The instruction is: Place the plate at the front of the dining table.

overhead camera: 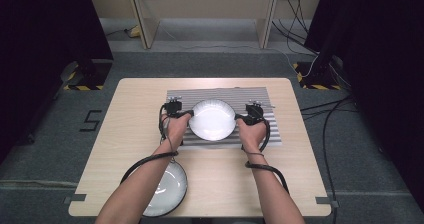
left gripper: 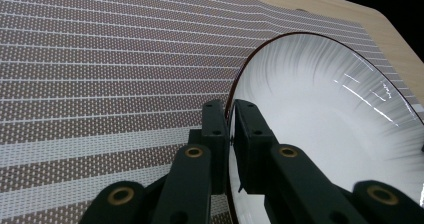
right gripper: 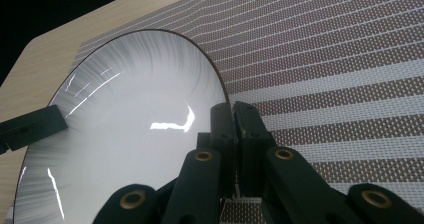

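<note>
Both of my grippers are clamped on the round white ceramic plate (overhead camera: 212, 119), left gripper (overhead camera: 184, 113) and right gripper (overhead camera: 242, 117) pinching opposite rims so it stays level over the grey striped woven placemat (overhead camera: 272, 134) toward the light wooden table's (overhead camera: 130, 129) far edge.

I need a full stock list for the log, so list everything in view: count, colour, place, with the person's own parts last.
plate: one, white with a dark rim, on the mat, clamped at both sides.
second plate: one, grey-white with a dark rim, near the table's front edge, partly under the left forearm.
mat: one, brown and white stripes, middle of the table.
table: one, light wood, on grey floor.
cables: several, black, on the floor at right.
left gripper: one, black, shut on the plate's left rim.
right gripper: one, black, shut on the plate's right rim.
forearms: two, bare, from the bottom edge.
</note>
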The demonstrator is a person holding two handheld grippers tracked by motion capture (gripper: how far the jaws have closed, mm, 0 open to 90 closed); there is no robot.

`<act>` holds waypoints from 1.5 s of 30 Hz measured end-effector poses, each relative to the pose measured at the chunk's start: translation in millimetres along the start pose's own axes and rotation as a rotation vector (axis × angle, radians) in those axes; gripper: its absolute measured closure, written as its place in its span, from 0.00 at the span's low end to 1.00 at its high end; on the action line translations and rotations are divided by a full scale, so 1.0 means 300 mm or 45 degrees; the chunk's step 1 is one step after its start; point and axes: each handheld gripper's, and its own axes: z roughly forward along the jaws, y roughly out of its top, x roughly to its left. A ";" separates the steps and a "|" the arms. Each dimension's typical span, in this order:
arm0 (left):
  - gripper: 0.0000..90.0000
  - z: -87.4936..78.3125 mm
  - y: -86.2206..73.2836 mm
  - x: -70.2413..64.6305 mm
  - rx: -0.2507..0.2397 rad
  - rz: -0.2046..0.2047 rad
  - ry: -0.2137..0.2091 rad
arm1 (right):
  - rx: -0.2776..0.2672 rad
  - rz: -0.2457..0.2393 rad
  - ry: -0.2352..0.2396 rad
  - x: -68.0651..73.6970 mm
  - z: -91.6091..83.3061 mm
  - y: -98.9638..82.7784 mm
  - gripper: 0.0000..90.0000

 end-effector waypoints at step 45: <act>0.47 -0.248 -0.027 0.229 -0.058 0.035 -0.119 | -0.021 -0.097 0.003 -0.118 -0.138 -0.057 0.56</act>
